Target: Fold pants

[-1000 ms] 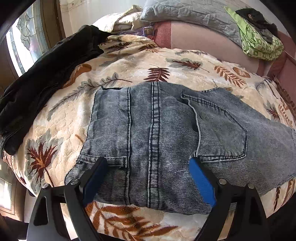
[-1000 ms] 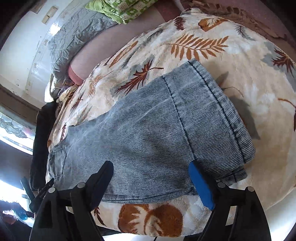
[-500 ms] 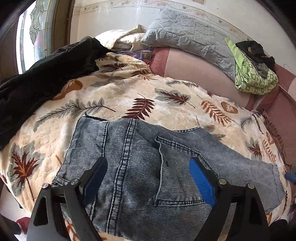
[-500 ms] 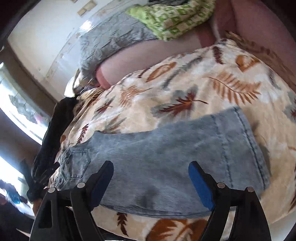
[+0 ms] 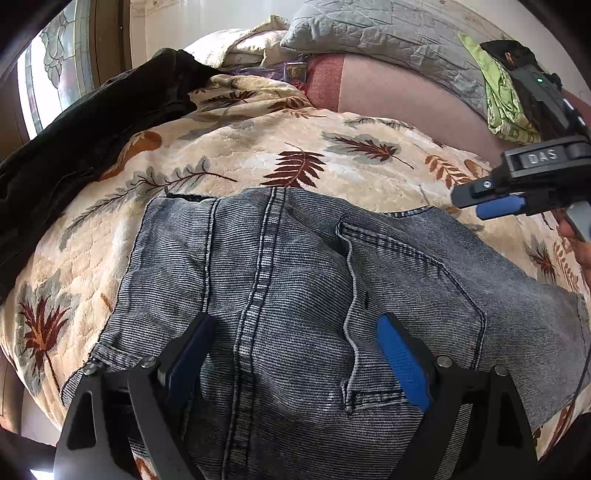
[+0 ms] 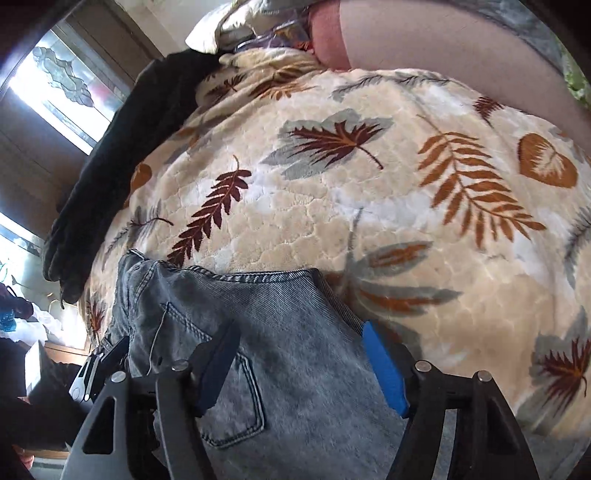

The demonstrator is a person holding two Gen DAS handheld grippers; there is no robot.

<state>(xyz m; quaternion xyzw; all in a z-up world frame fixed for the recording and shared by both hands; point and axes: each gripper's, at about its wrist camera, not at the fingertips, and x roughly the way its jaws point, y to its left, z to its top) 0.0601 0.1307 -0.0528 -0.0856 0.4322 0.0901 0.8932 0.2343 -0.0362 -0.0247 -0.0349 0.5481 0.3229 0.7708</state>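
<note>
Grey-blue jeans [image 5: 303,280] lie flat, back pockets up, on a cream blanket with a leaf print [image 5: 258,147]. My left gripper [image 5: 295,354] hovers open over the seat seam near the waistband, with nothing pressed between its blue pads. My right gripper [image 6: 301,354] hangs over the far edge of the jeans [image 6: 288,317] beside a back pocket. Its jaws are closing with denim below them, and the pads are not pressing on it. In the left wrist view the right gripper [image 5: 480,203] comes in from the right edge. The left gripper [image 6: 96,365] shows at the lower left of the right wrist view.
A black garment [image 5: 92,140] lies along the blanket's left side by a window [image 5: 55,74]. A grey quilted pillow [image 5: 388,33] and a green cloth [image 5: 506,107] rest at the back on a pink surface [image 5: 399,99]. Bare blanket stretches beyond the jeans.
My right gripper swung from the leg hem across to the jeans' upper part, rolled, and narrowed its jaws; it now shows in the left wrist view. The left gripper drifted slightly over the seat.
</note>
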